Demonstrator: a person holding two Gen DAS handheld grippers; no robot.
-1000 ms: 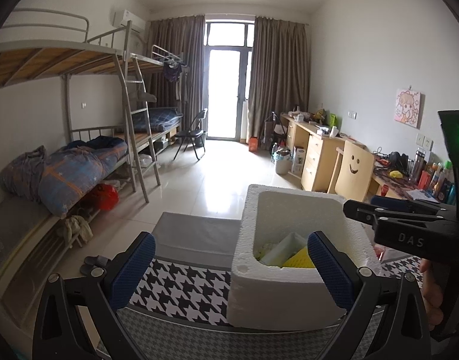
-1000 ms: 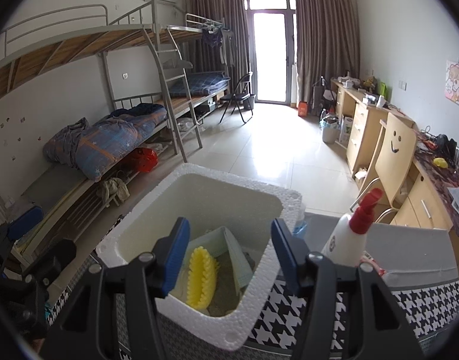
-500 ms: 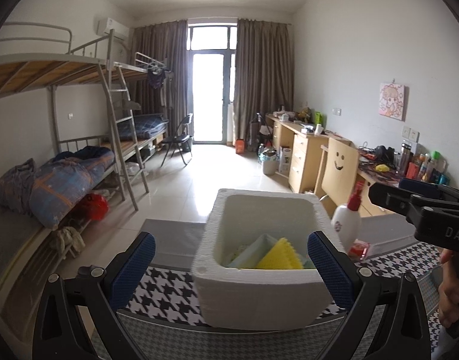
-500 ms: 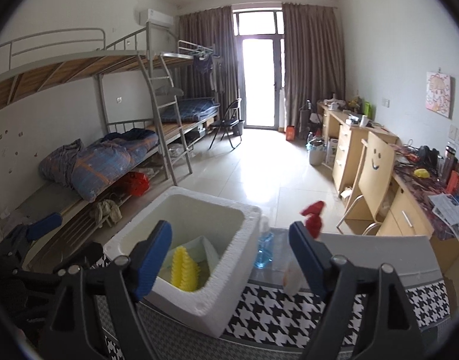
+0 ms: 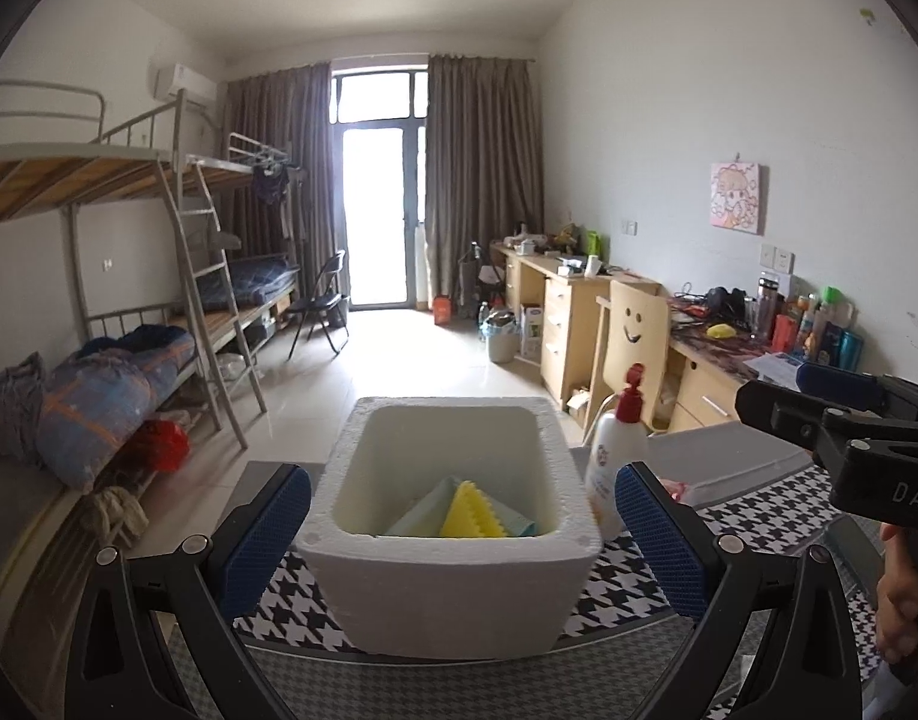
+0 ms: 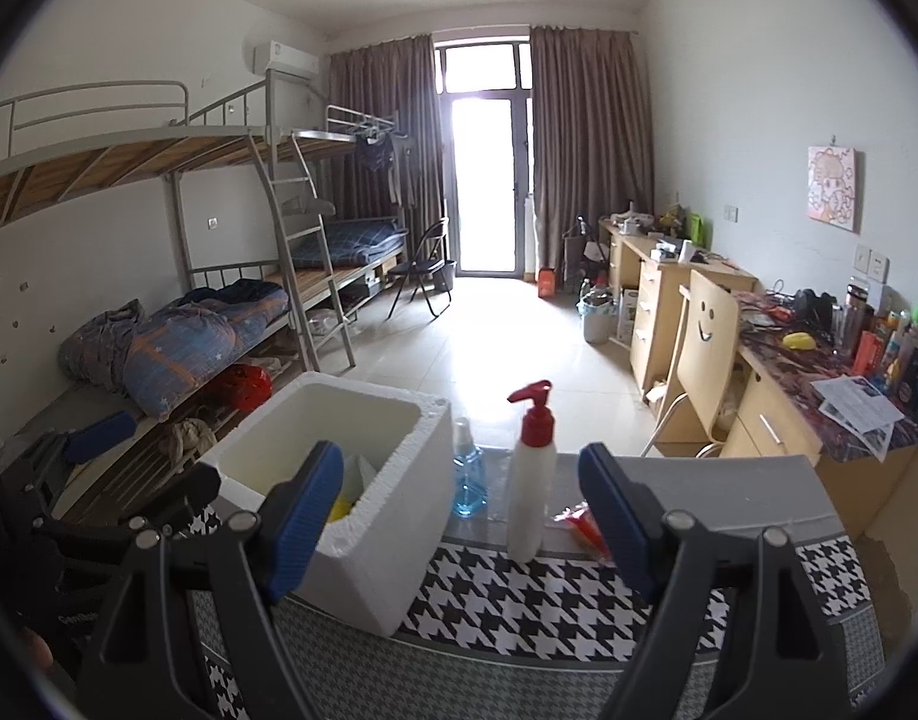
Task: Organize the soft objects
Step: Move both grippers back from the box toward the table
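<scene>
You are holding both grippers spread and empty: left gripper [image 5: 453,534] is framing the foam box [image 5: 453,588], right gripper [image 6: 459,516] (reading "DAS" at right edge).

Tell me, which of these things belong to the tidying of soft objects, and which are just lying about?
Part of the job:
- white foam box
- yellow sponge inside it
- pale cloth beside the sponge

Just lying about:
- white pump bottle
- blue spray bottle
- red packet
</scene>
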